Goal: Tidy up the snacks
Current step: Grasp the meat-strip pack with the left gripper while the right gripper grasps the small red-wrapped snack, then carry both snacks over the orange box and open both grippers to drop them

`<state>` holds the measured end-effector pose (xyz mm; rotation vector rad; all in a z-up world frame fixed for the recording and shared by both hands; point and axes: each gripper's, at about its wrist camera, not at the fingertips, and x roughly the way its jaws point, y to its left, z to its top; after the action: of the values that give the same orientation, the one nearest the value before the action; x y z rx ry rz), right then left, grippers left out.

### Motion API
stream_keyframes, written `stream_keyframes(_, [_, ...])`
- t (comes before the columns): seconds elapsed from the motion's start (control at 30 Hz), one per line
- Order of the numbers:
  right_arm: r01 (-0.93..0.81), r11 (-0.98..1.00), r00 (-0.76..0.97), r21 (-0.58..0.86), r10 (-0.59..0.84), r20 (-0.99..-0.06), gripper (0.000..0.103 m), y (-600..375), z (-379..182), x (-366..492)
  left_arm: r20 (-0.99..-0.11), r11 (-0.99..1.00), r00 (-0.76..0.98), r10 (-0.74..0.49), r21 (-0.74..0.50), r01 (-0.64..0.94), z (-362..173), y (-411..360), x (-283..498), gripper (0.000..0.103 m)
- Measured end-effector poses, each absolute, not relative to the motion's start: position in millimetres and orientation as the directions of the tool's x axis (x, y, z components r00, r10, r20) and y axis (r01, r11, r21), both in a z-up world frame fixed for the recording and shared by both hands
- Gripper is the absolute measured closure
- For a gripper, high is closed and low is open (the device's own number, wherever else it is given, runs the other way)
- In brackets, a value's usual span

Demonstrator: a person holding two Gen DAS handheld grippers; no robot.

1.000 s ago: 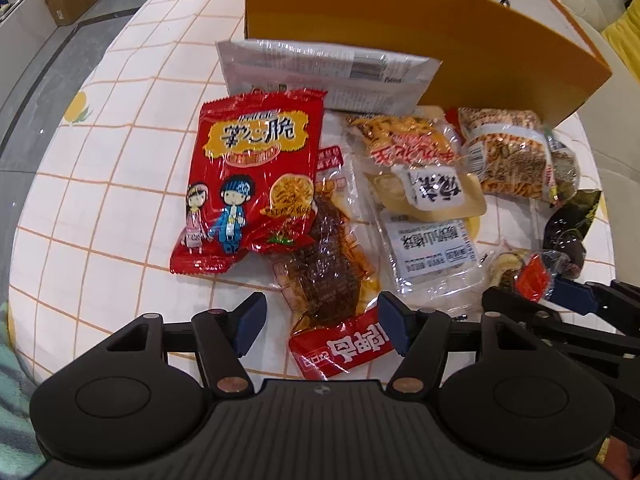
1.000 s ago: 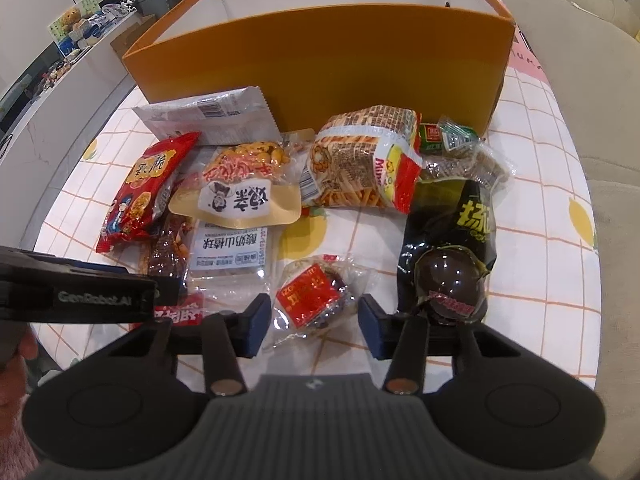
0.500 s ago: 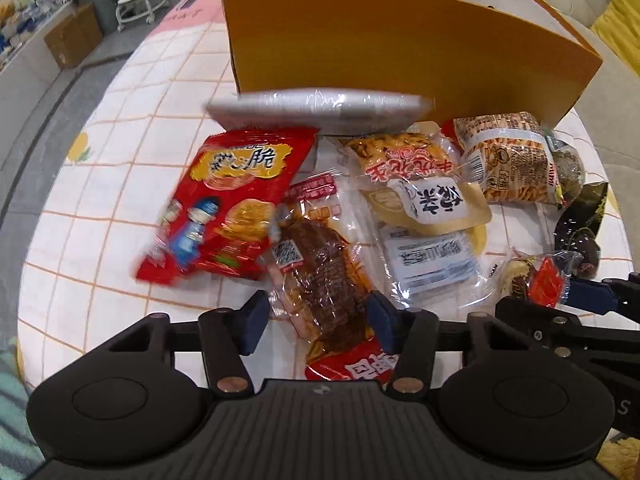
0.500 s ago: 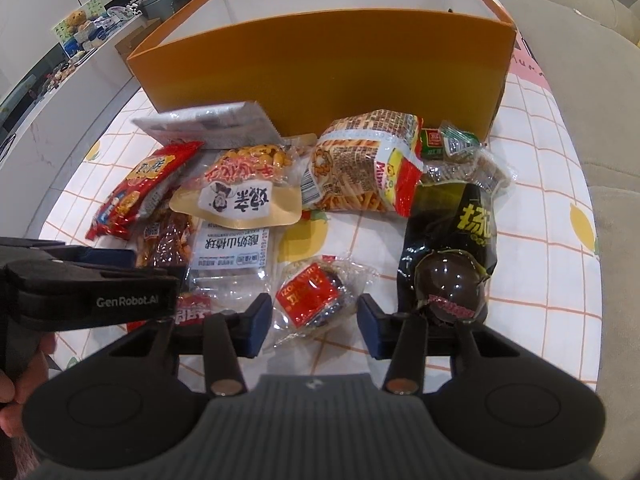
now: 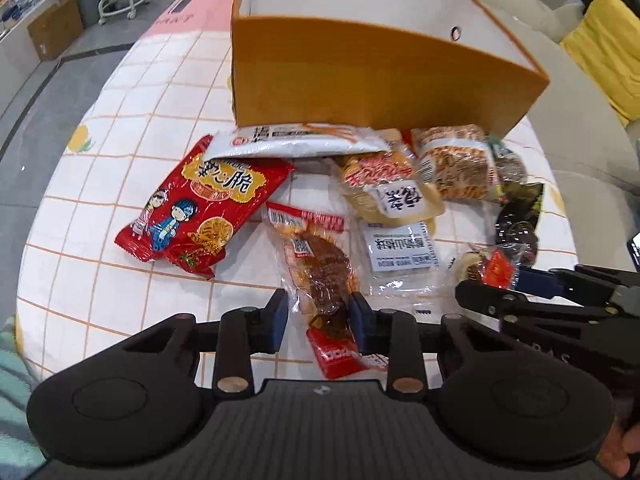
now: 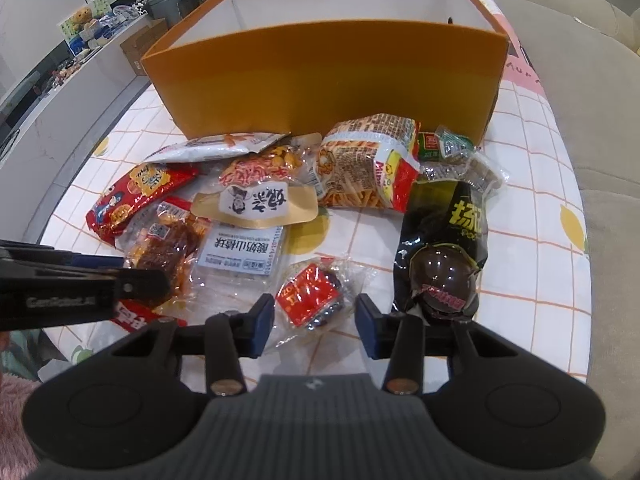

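Several snack packs lie on the checked tablecloth in front of an open orange box [image 5: 372,76], also seen in the right wrist view [image 6: 328,76]. My left gripper [image 5: 319,322] has its jaws narrowed around the lower end of a clear pack of brown dried meat with a red label [image 5: 320,276]; the pads sit at its edges. My right gripper [image 6: 314,326] is open around a small clear pack with a red label [image 6: 310,300], which lies on the cloth. A red cartoon bag [image 5: 204,204] lies to the left.
A white pack [image 5: 296,142] leans at the box front. A noodle snack pack [image 6: 368,168], a beige pouch [image 6: 256,206], a clear labelled pack [image 6: 240,250] and a black pack [image 6: 444,248] fill the middle. A sofa [image 6: 580,80] stands at the right.
My left gripper's jaws have narrowed around the dried meat pack and the view has pulled back. The white pack has flipped over against the box. My right gripper has barely moved.
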<state>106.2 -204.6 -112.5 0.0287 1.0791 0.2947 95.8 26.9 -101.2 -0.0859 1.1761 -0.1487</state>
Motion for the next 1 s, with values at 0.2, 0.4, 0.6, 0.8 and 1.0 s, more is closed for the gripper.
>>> stream_keyframes(0.2, [-0.217, 0.960, 0.450, 0.178, 0.260, -0.854, 0.062, -207, -104, 102, -0.888, 0.983, 0.421, -0.184, -0.169, 0.073, -84, 30, 86, 0.071])
stream_keyframes(0.4, [-0.227, 0.957, 0.471, 0.178, 0.268, -0.840, 0.063, -208, -94, 93, -0.860, 0.984, 0.478, -0.180, -0.165, 0.074, -68, 34, 79, 0.072])
stream_keyframes(0.6, [-0.243, 0.950, 0.477, 0.194, 0.292, -0.829, 0.064, -204, -85, 86, -0.828, 0.981, 0.526, -0.194, -0.176, 0.084, -47, 37, 76, 0.073])
stream_keyframes(0.8, [-0.270, 0.942, 0.529, 0.198, 0.317, -0.787, 0.065, -203, -61, 83, -0.797, 0.978, 0.567, -0.210, -0.181, 0.107, -27, 37, 77, 0.098])
stream_keyframes(1.0, [-0.284, 0.936, 0.556, 0.208, 0.338, -0.759, 0.065, -205, -44, 90, -0.770, 0.971, 0.591, -0.239, -0.180, 0.158, -14, 34, 86, 0.098])
